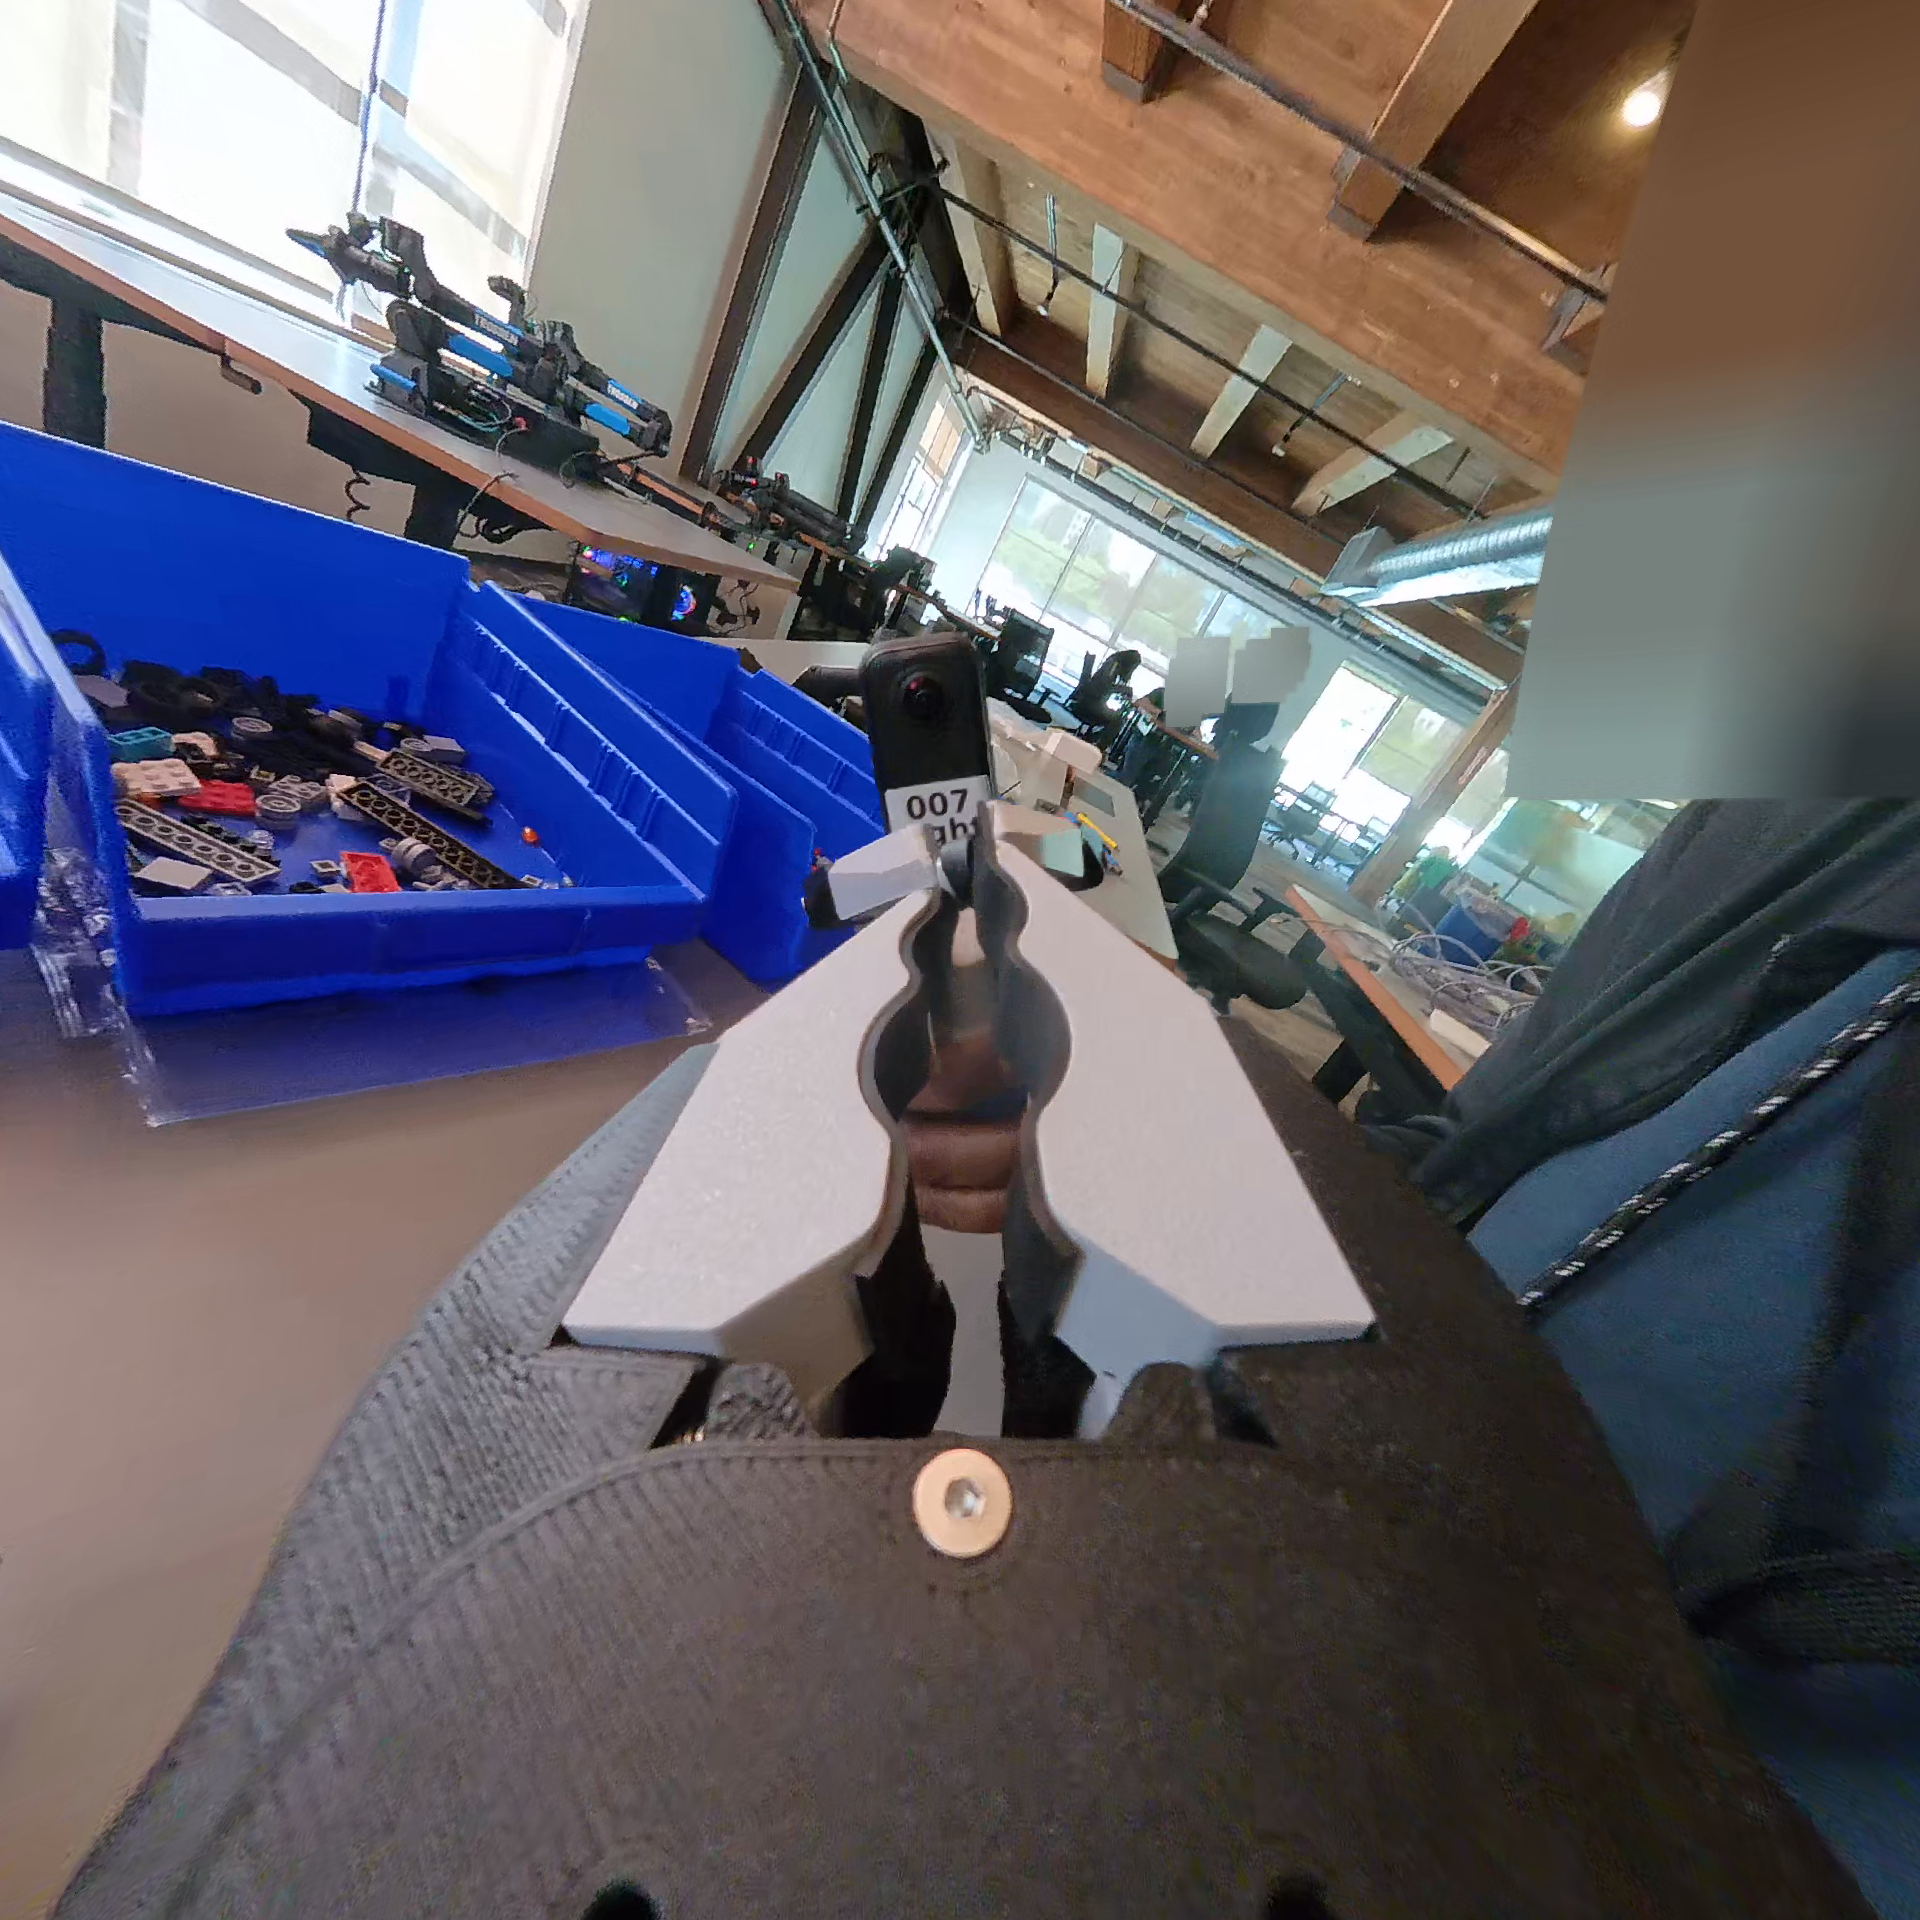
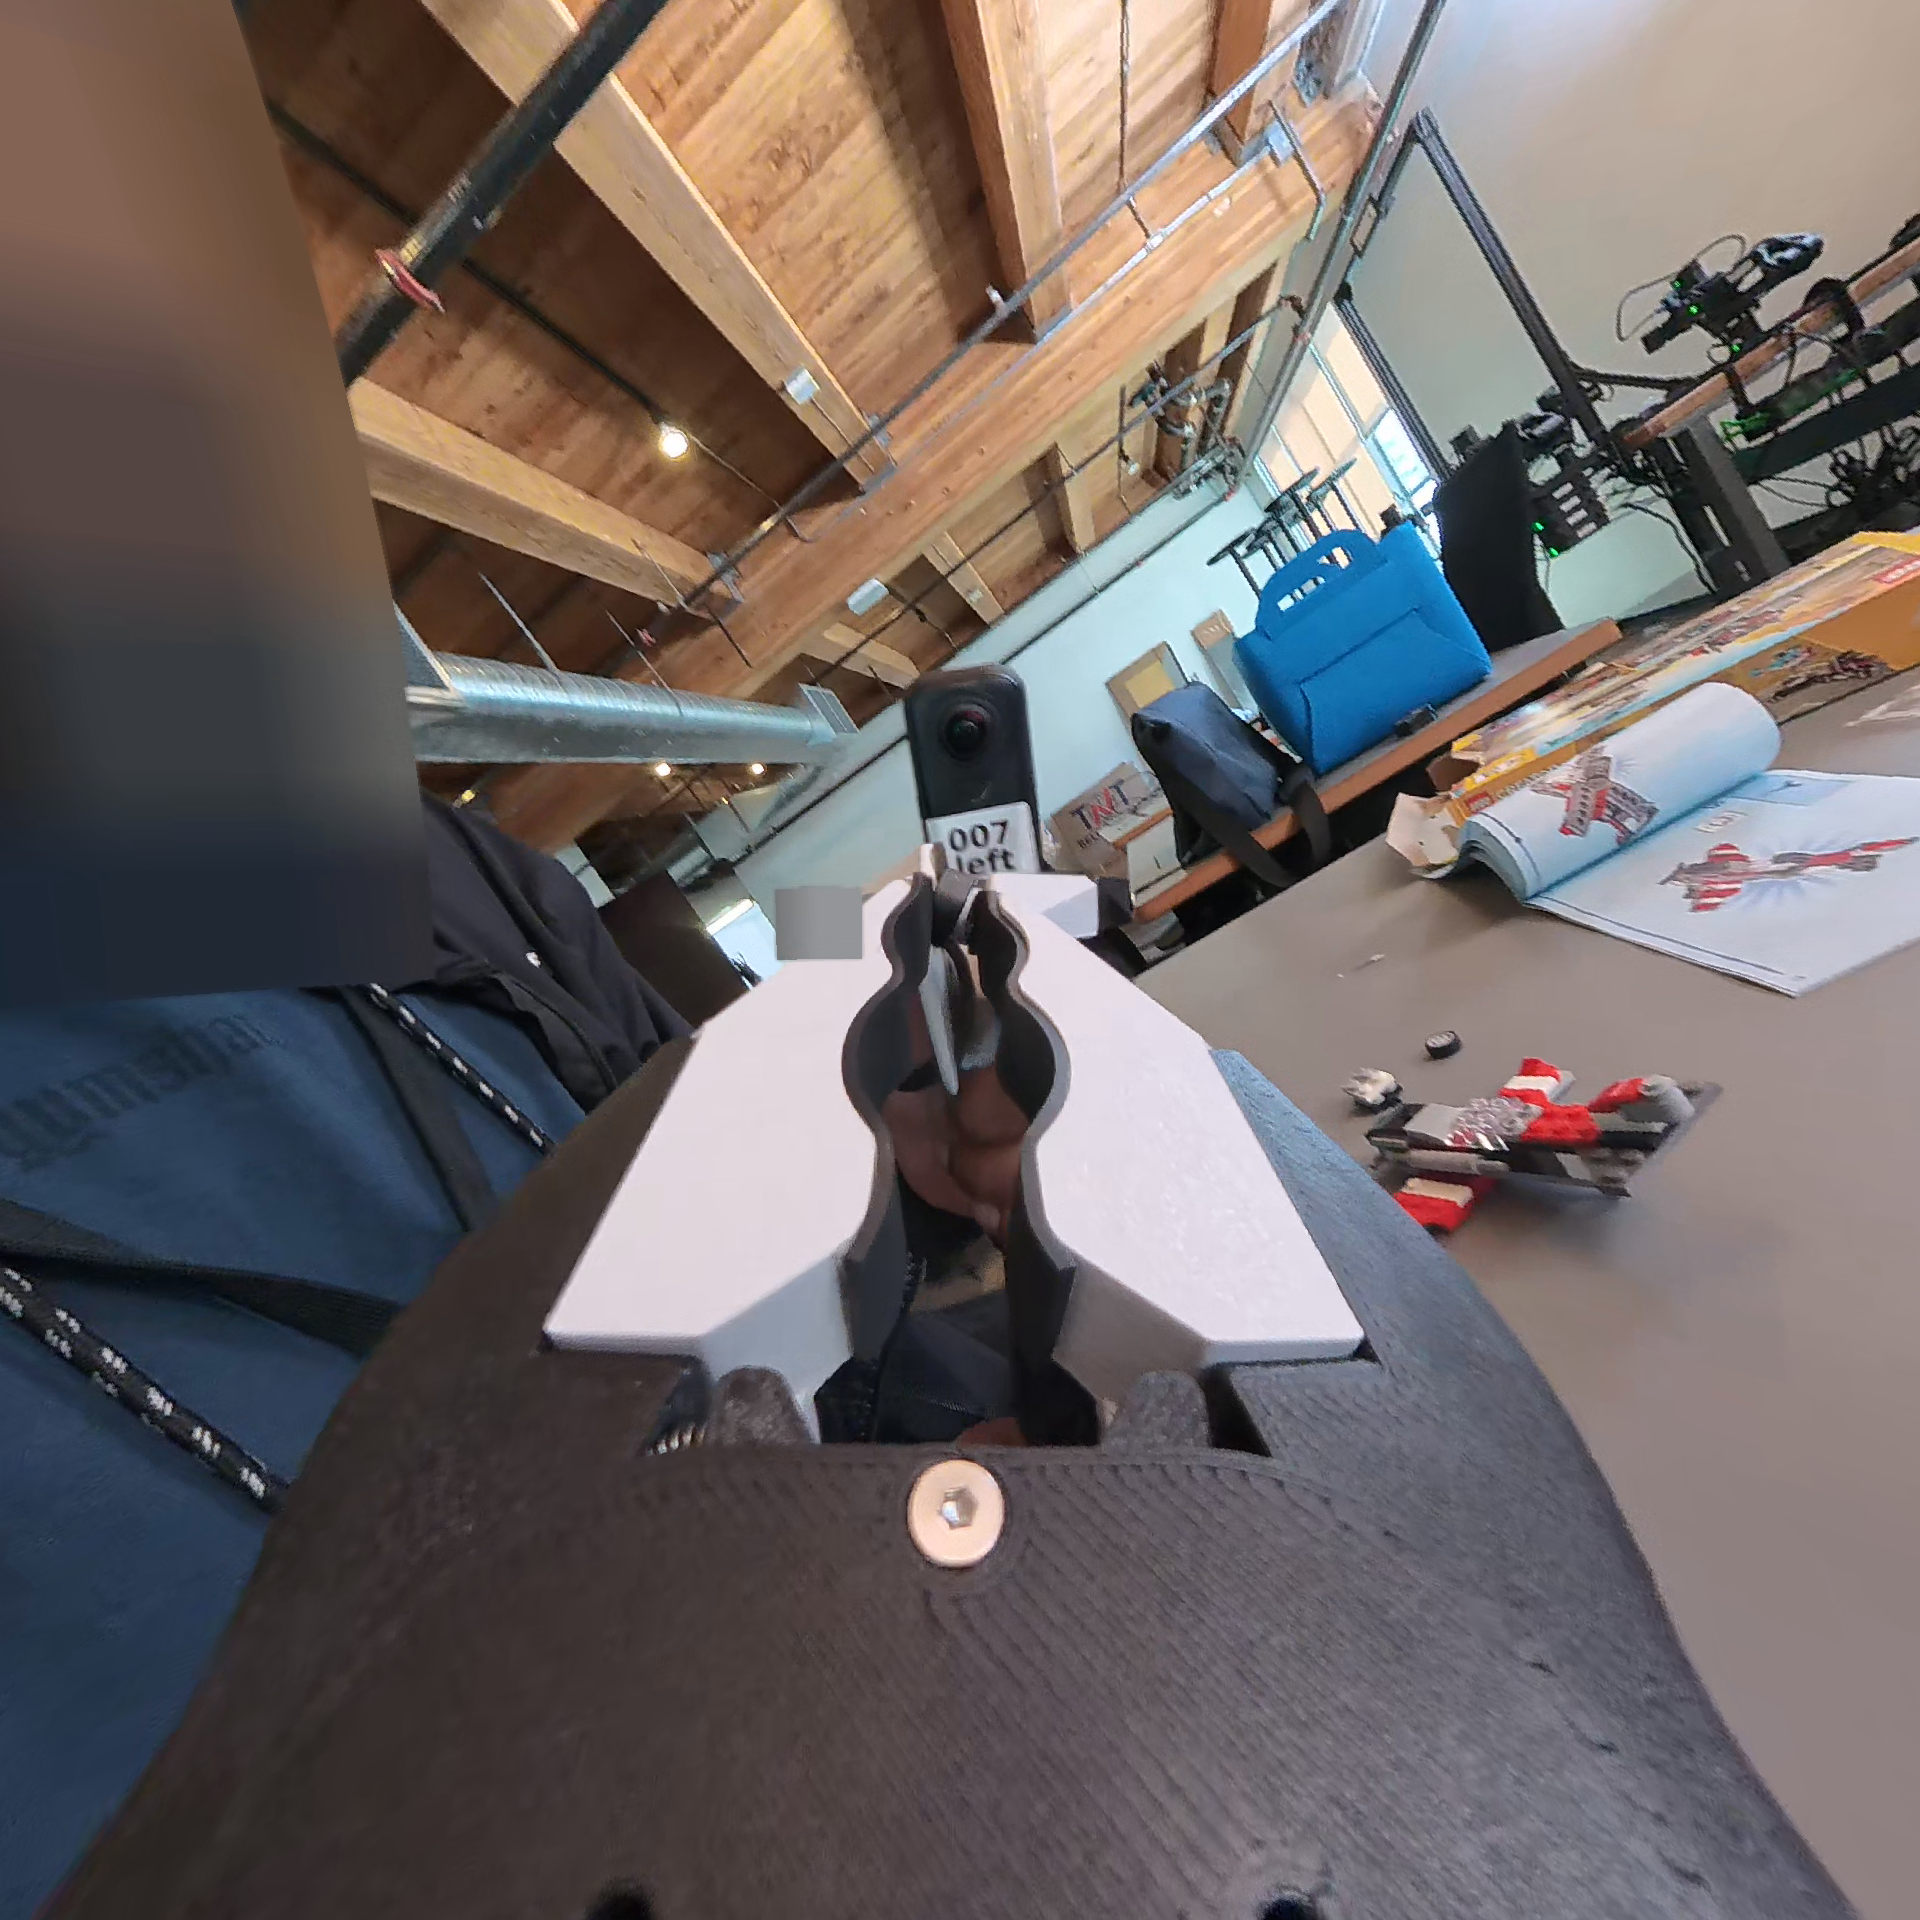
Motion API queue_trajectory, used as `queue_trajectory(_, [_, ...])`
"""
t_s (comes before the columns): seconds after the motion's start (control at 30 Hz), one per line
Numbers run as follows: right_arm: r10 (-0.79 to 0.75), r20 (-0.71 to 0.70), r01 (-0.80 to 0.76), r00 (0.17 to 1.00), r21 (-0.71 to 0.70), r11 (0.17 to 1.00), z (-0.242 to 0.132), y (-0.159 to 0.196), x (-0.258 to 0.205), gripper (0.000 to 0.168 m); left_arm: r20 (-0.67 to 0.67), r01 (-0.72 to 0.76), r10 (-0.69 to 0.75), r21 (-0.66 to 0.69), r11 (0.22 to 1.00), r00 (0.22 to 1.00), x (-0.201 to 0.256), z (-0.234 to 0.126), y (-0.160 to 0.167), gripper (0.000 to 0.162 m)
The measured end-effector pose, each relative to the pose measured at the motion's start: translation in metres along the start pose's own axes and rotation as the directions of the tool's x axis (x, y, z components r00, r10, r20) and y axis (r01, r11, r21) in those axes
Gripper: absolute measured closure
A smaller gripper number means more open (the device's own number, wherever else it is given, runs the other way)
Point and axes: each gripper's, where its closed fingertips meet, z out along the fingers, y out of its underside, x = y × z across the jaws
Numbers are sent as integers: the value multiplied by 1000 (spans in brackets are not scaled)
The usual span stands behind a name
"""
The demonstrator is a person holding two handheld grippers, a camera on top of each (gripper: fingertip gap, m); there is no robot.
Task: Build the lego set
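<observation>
My left gripper [image 1: 964, 875] and my right gripper [image 2: 951, 906] are raised above the table and point at each other, tips touching. Both have their jaws nearly together. A small dark grey round lego piece [image 1: 948, 869] is pinched where the tips meet; it also shows in the right wrist view [image 2: 951, 902]. A thin light grey piece [image 2: 940, 1013] sits between the right gripper's fingers. I cannot tell which gripper carries the round piece. A partly built red, white and black lego model [image 2: 1527, 1132] lies on the table to the right.
A blue bin [image 1: 416, 920] with loose lego pieces [image 1: 312, 805] stands on the left, with more blue bins [image 1: 790, 727] behind it. An open instruction booklet [image 2: 1662, 842] and the set's box [image 2: 1766, 634] lie at the far right. A small black round part [image 2: 1442, 1042] lies near the model. A person's blue hoodie [image 2: 208, 1195] is close by. The grippers are tip to tip, or close to it.
</observation>
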Motion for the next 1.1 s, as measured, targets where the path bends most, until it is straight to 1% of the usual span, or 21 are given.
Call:
queue_trajectory(0.23, [5,9,-5,1000,23,1000,-2,-5,-3,161,-42,73,-71,35,997,997,3,4,-3,158])
queue_trajectory(0.33, [-1,-41,2,999,17,1000,-3,-6,3,160,-31,130,-129,50,990,991,-2,6,-3,158])
queue_trajectory(0.43, [26,-77,-25,997,18,1000,-6,-6,10,160,-22,195,-194,64,979,981,-10,6,-2,158])
queue_trajectory(0.6, [82,-123,-78,989,34,996,-11,-8,20,148,5,250,-253,124,960,968,-22,1,-6,158])
queue_trajectory(0.7, [123,-133,-121,984,24,992,-7,-5,21,145,59,204,-214,141,969,975,-28,-1,-7,159])
queue_trajectory(0.87, [198,-153,-195,968,35,980,-2,4,29,145,147,58,-74,110,992,986,-30,1,-3,158])
queue_trajectory(0.97, [205,-141,-201,969,41,979,-1,4,29,147,170,-7,-8,88,996,985,-27,3,-2,158])
queue_trajectory(1.1, [223,-110,-218,969,61,974,-1,2,26,150,168,-24,8,93,995,986,-26,3,-4,158])
